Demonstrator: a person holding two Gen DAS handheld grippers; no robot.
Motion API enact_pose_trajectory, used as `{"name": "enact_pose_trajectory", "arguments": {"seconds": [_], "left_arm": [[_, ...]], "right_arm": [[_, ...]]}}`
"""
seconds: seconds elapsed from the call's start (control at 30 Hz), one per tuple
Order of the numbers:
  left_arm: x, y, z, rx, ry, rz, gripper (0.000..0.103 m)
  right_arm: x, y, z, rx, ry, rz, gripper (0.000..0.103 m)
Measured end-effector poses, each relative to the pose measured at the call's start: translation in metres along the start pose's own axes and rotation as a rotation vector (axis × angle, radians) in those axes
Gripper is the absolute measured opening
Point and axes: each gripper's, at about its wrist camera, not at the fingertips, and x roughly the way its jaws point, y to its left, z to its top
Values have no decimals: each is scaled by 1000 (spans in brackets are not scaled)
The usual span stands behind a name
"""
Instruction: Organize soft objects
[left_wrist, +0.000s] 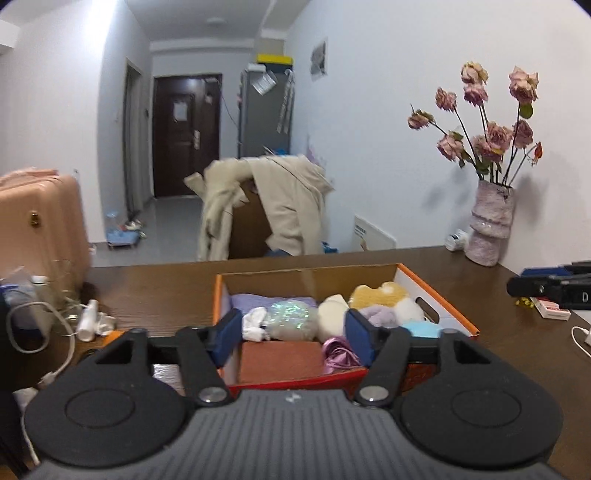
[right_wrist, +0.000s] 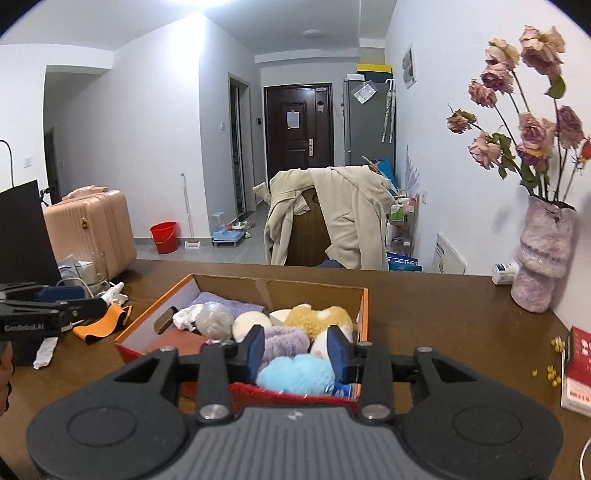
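An orange-rimmed cardboard box (left_wrist: 454, 310) stands on the brown table, also in the right wrist view (right_wrist: 364, 310). It holds soft things: a lilac towel (left_wrist: 266, 299), a rust cloth (left_wrist: 280, 360), a yellow plush (left_wrist: 380, 293), a blue plush (right_wrist: 295, 373), a purple fluffy piece (right_wrist: 284, 341). My left gripper (left_wrist: 291, 338) is open and empty, above the box's near edge. My right gripper (right_wrist: 297, 349) is open and empty over the box's near right part. An orange cloth (right_wrist: 103, 321) and a white cloth (right_wrist: 46, 350) lie on the table left of the box.
A fuzzy vase with dried roses (right_wrist: 543, 262) stands at the table's right back. A red booklet (right_wrist: 580, 369) lies at the right edge. Cables and a white bottle (left_wrist: 86, 319) clutter the left. A chair draped with a beige coat (right_wrist: 332, 221) stands behind the table.
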Motion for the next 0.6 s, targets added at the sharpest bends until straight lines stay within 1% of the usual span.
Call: {"name": "enact_pose_trajectory", "arguments": {"seconds": [0.03,0.07,0.1,0.13,0.17,0.23,0.27,0.33,0.4,0.5,0.6], "left_arm": [[-6,0,-2,-5,-15,9,79],[-12,-2,-5,-8,-36,25,88],[-19,-5,-9,-8,-65,46,95],[-25,-7,-14,-3,-96,67,98],[-31,-11,-19,0,-131,89,102],[-41,-14,-29,-3,-193,98,103],[-44,-15,-35,-12,-210,98,103],[-51,-18,-46,-34,-240,92,103],[-56,-20,-57,-41,-249,91,103],[-61,-23,-67,-42,-241,98,103],[-72,-25,-72,-47,-250,97,103]], "right_arm": [[-3,3,-3,4,-2,-4,48],[-7,6,-8,5,-9,-10,53],[-9,7,-12,4,-21,-13,63],[-13,9,-18,6,-42,-18,73],[-17,11,-25,8,-79,-22,78],[-26,15,-39,7,-155,-23,92],[-30,17,-48,8,-202,-31,94],[-38,23,-65,2,-281,-66,102],[-46,29,-80,2,-341,-95,103],[-55,29,-91,40,-355,-80,103],[-66,32,-95,38,-356,-97,103]]}}
